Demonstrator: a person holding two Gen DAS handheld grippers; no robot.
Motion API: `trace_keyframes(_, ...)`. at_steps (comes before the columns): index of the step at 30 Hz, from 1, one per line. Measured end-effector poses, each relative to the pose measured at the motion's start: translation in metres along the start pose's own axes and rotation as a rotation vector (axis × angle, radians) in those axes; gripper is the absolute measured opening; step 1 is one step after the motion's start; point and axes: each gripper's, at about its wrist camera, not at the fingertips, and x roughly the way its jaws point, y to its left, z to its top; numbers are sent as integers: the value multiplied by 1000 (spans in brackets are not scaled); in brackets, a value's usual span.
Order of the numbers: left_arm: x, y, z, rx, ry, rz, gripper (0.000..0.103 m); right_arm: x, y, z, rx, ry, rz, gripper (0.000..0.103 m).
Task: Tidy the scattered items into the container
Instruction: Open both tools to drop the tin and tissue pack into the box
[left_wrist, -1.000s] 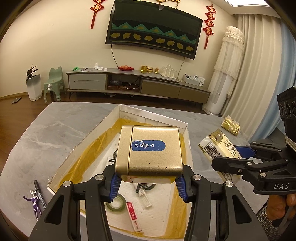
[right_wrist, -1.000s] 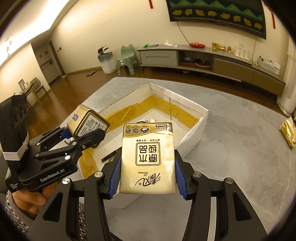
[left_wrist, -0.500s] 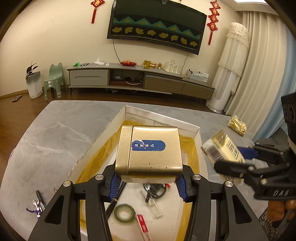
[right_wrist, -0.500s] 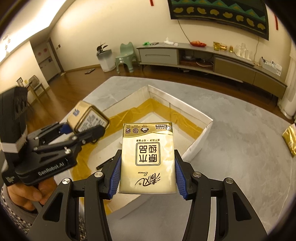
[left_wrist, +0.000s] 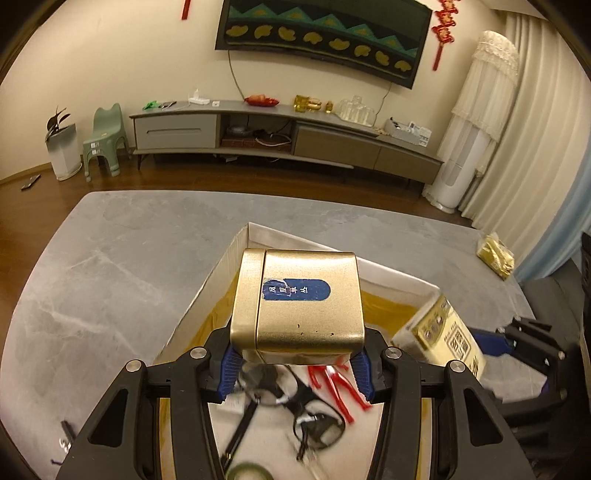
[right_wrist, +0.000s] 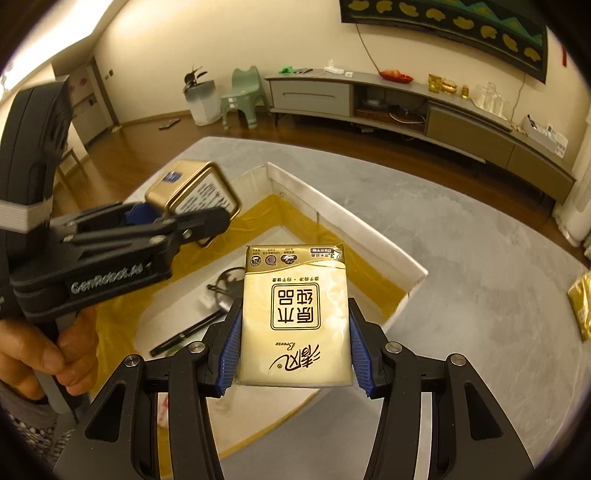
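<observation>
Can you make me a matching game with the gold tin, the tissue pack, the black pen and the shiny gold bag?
Things:
1. gold tin
2. tissue pack
3. black pen
4. shiny gold bag

Places:
A. lying on the grey table, outside the box
B. between the right gripper's fingers
C. lying inside the white box
D. between the left gripper's fingers

Pairs: 1-D, 2-B, 3-C, 4-A
</observation>
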Motion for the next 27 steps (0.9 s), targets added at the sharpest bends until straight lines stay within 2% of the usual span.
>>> trace_keyframes(4,33,5,9,-11,44,-10,53,21,0,6,-40,5,-27,56)
trace_keyframes(6,48,8,10,-21,71,25,58,31,-1,6,-51,21,-64,58)
trace_keyframes(9,55,7,9,-14,90,21,60,37,-6,3,-37,31,-46,59)
trace_keyframes(16,28,10,6,-9,69,2,60,31,-10,-4,-34,65,5,59)
trace_keyframes(20,3,10,1,2,45,9,60,21,-6,-13,-70,90,3,59)
trace_keyframes(27,-46,-1,-30,33,18,10,60,-6,14,-34,-155,133,-20,59)
